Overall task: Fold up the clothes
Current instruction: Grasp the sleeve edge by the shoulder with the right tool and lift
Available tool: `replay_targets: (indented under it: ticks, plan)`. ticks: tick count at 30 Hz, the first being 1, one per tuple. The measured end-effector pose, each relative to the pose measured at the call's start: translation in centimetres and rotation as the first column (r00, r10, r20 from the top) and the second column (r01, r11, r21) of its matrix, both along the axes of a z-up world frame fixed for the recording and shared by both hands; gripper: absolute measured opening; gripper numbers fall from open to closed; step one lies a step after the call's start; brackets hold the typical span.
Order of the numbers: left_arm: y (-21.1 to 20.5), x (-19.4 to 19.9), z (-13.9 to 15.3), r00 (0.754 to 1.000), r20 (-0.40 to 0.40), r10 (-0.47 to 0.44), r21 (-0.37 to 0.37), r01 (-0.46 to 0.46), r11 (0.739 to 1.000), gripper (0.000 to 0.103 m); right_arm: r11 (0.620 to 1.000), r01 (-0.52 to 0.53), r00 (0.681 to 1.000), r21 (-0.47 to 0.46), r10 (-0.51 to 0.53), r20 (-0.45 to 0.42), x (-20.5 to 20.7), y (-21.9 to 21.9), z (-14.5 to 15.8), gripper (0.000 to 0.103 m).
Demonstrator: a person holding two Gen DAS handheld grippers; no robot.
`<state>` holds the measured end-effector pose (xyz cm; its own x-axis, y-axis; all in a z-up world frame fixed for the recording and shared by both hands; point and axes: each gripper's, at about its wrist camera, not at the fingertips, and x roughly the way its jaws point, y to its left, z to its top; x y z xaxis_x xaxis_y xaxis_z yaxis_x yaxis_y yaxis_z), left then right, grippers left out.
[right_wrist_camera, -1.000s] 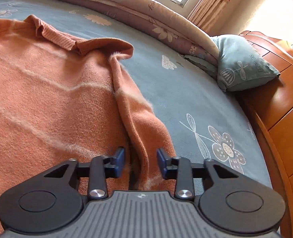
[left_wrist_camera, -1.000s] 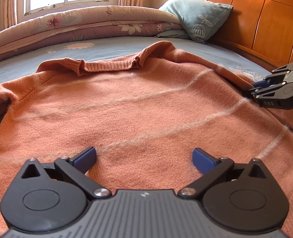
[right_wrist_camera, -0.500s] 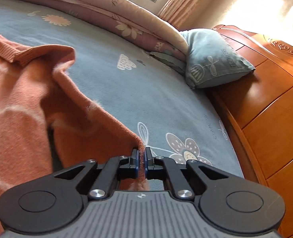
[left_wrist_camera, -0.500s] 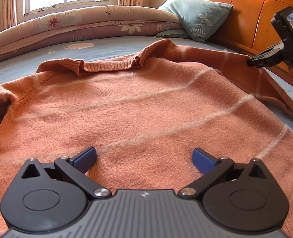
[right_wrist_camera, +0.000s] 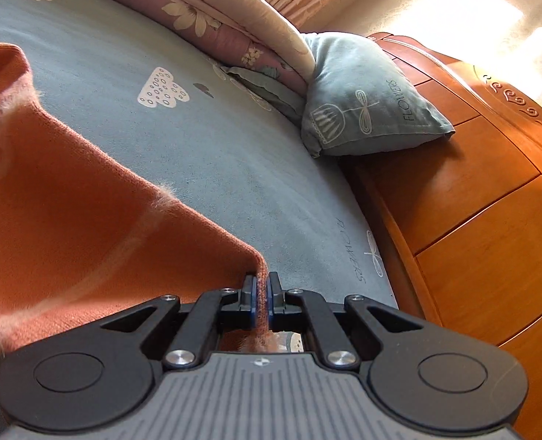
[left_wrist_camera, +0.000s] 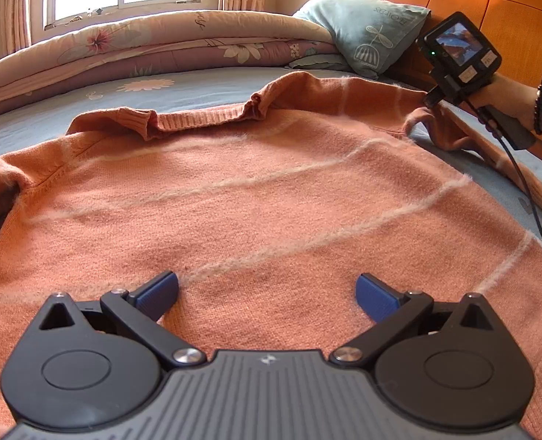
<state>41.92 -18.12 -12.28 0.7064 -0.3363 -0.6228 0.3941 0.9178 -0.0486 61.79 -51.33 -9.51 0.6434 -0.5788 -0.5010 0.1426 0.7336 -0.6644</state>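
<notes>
Across the bed (left_wrist_camera: 204,84) lies the sweater (left_wrist_camera: 271,205), soft, light, fuzzy knit that sags. Right tool (right_wrist_camera: 259,302) is clamped on the right sleeve (right_wrist_camera: 131,227), lifting it; left tool (left_wrist_camera: 267,291) hovers wide apart, empty. Cuffs and hems give the firmest hold.

Right gripper (right_wrist_camera: 260,300) closed on sleeve (right_wrist_camera: 98,227), apparently lifted sideways.

"FLOWERS" printed in dark capitals up the side of the pillow (right_wrist_camera: 370,106), beside a dragonfly motif; seen mirrored on the same pillow (left_wrist_camera: 366,27) from the left wrist. The same word, inverted, printed on the sheet (right_wrist_camera: 349,251). Labels on the gripper screen illegible.
</notes>
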Motion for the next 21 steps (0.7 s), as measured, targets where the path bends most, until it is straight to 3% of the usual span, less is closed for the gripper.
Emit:
replay_targets:
  ticks: [5, 11, 13, 14, 15, 16, 18, 21]
  plan:
    - [0.0, 0.1, 0.0, 1.0, -0.001, -0.002, -0.001, 0.002, 1.0, 0.102, 0.999, 0.04, 0.999, -0.017, -0.04, -0.003, 2.8, -0.5, -1.5, 0.007]
    - [0.1, 0.1, -0.1, 1.0, -0.002, -0.004, -0.005, 0.004, 1.0, 0.102, 0.992, 0.087, 0.996, 0.09, -0.084, -0.034, 3.8, -1.5, -2.7, 0.008]
    - [0.1, 0.1, 0.0, 1.0, -0.002, -0.004, -0.005, 0.004, 1.0, 0.102, 0.987, 0.104, 0.995, 0.126, -0.103, -0.012, 3.0, -1.8, -1.7, 0.031]
    - [0.1, 0.1, 0.0, 1.0, -0.002, -0.004, -0.005, 0.004, 1.0, 0.102, 0.982, 0.106, 0.994, 0.159, -0.107, -0.002, 2.4, -2.0, -0.9, 0.049]
    - [0.1, 0.1, 0.0, 1.0, -0.002, -0.004, -0.005, 0.004, 1.0, 0.102, 0.974, 0.096, 0.995, 0.207, -0.101, 0.013, 1.5, -2.2, 0.1, 0.057]
    - [0.1, 0.1, 0.0, 1.0, -0.002, -0.004, -0.004, 0.004, 1.0, 0.102, 0.963, 0.084, 0.995, 0.257, -0.095, 0.028, 0.6, -2.3, 1.1, 0.057]
    - [0.1, 0.1, 0.0, 1.0, -0.001, -0.004, -0.003, 0.004, 1.0, 0.102, 0.922, 0.051, 0.996, 0.384, -0.077, 0.053, -1.5, -2.2, 3.2, 0.057]
    - [0.0, 0.1, 0.0, 1.0, -0.001, -0.004, -0.002, 0.004, 1.0, 0.102, 0.765, -0.02, 0.999, 0.644, -0.005, 0.038, -4.6, -2.1, 5.0, 0.057]
